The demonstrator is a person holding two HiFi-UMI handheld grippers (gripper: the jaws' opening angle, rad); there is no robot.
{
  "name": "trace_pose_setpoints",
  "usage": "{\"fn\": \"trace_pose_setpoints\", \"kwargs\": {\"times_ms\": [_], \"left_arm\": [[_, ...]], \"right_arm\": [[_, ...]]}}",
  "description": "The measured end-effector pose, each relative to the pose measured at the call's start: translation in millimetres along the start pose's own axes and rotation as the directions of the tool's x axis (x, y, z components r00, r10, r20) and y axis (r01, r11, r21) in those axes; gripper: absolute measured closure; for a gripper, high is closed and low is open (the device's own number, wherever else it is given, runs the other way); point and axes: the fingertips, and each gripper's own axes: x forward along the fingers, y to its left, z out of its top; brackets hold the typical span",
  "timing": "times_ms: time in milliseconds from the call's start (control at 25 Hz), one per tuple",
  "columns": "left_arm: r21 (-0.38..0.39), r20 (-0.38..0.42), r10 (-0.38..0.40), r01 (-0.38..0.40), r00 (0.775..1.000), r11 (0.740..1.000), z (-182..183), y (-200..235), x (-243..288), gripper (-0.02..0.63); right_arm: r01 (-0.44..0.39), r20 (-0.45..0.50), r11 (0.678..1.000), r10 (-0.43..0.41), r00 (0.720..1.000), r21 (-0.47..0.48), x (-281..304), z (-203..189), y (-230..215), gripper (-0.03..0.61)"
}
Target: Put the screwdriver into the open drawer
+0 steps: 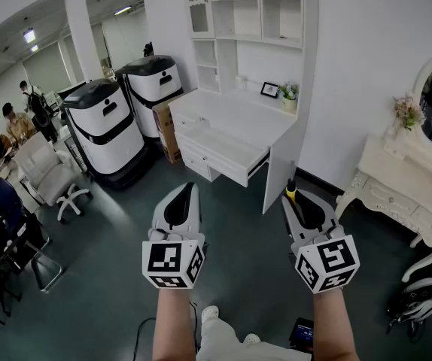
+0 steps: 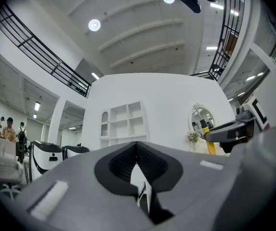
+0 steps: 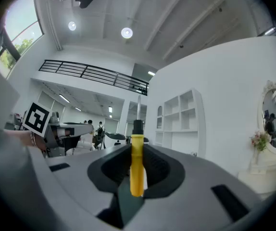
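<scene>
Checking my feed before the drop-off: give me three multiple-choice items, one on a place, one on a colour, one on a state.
1. Where is the open drawer?
A. in the white desk
B. in the dressing table
C. in a black-and-white machine
2. The screwdriver handle is:
A. red
B. yellow
C. blue
3. The screwdriver is:
A. lying in the drawer
B. on the desk top
C. clamped in the right gripper
Answers: 1 A, it juts from the desk front; 2 B, the right gripper view shows yellow; 3 C, the jaws press on its handle.
</scene>
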Motion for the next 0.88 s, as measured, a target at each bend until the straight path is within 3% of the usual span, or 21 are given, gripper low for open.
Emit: {"fn": "trace_pose_setpoints", "kwargs": {"times_ms": [440,880], "left_arm": [[0.003,-0.005,0.027,-0.027,1.0,1.0,-6.3,4.9,-3.3,0.604],[-0.002,0.0,0.031,-0.031,1.0,1.0,-29.9,52.1,67.5,0.604]], "right_arm": [[0.017,-0.012,0.999,-0.016,1.0,0.039,-2.3,-13.1,-15.5,0.5],[-0.008,-0.027,1.0,0.009,1.0,0.027,85.8,-25.9,-31.4,0.5]]}}
